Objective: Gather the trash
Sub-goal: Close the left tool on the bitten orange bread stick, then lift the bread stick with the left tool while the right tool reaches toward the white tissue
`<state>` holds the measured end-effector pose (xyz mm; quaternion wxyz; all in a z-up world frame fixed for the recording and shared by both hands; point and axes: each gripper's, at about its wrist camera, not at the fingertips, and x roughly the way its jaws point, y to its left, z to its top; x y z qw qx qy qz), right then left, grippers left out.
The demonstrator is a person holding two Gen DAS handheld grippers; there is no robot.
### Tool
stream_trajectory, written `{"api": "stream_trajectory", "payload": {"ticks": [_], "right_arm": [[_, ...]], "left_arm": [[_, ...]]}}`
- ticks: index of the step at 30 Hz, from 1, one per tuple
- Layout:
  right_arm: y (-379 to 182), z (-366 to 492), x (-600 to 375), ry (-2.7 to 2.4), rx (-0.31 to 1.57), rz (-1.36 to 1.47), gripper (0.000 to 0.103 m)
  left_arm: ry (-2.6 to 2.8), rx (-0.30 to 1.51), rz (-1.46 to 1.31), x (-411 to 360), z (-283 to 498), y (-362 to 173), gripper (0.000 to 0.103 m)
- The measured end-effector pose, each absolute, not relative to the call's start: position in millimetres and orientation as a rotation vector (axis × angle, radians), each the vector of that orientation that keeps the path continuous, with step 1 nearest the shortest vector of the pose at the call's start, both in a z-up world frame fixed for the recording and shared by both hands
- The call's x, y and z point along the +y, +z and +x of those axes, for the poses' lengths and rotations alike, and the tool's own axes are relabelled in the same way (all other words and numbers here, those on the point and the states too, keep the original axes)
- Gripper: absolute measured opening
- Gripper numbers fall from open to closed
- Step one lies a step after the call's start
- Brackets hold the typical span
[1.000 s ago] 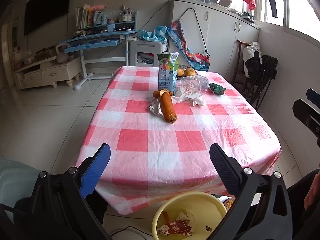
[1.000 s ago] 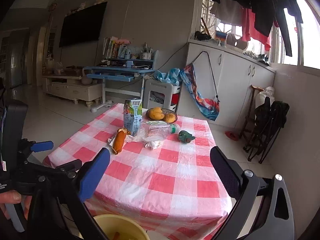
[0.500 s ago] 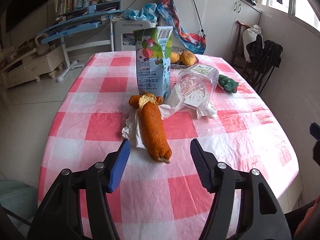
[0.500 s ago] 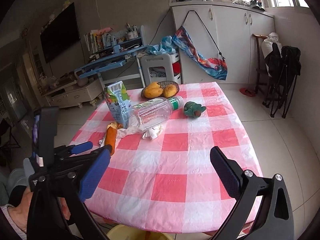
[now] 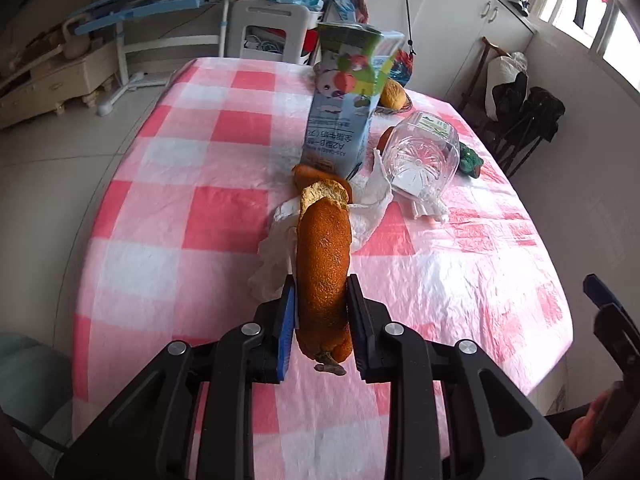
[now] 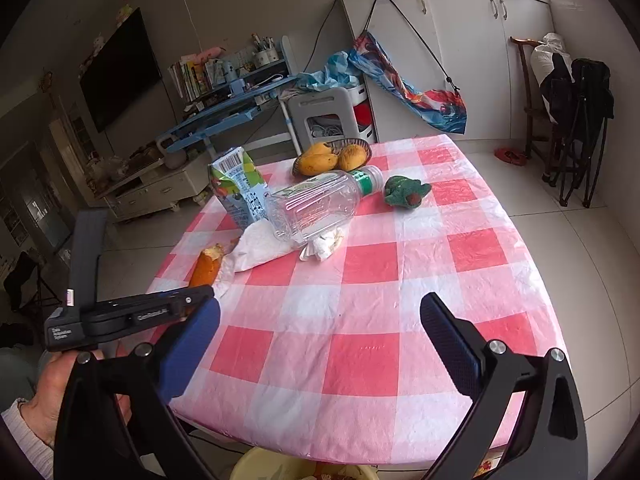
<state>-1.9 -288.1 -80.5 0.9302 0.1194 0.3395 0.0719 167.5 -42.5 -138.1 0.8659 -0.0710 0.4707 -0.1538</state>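
Observation:
My left gripper [image 5: 321, 300] is shut on a long orange peel [image 5: 323, 268] on the pink checked tablecloth [image 5: 192, 216]; the peel also shows in the right wrist view [image 6: 206, 266]. Crumpled white tissue [image 5: 276, 256] lies under and beside the peel. Behind it stand a blue milk carton [image 5: 344, 112] and a clear plastic bottle [image 5: 420, 156] lying on its side. My right gripper [image 6: 320, 340] is open and empty above the table's near edge, to the right of the left gripper [image 6: 132, 316].
A basket of mangoes [image 6: 332, 156] and a green object [image 6: 406, 194] sit at the table's far side. A yellow bin [image 6: 280, 466] stands on the floor below the near edge. Folded chairs [image 6: 576, 120] stand at the right, a desk [image 6: 228, 112] behind.
My left gripper moved forward over the table to the orange peel and shut on it. My right gripper came closer over the near edge and stayed open.

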Motion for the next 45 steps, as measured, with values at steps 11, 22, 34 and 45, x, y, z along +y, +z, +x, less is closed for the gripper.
{"api": "stream_trajectory", "payload": {"ticks": [11,22,34,45], "right_arm": [[-99,2,-253,0.187,0.781,0.132,0.096],[-107,7,-246,0.205,0.809,0.129,0.096],[-113,8,-261,0.185,0.825,0.198,0.096],[-108,35,-202,0.329,0.828,0.124,0.096]], "left_arm": [[-0.290,0.947,-0.188,-15,141,-139,0.035],[-0.371,0.947,-0.062,-46,140,-143,0.035],[-0.506,0.844,-0.323,-12,127,-114,0.022],[-0.217,0.750,-0.441,56,126,-98,0.022]]}}
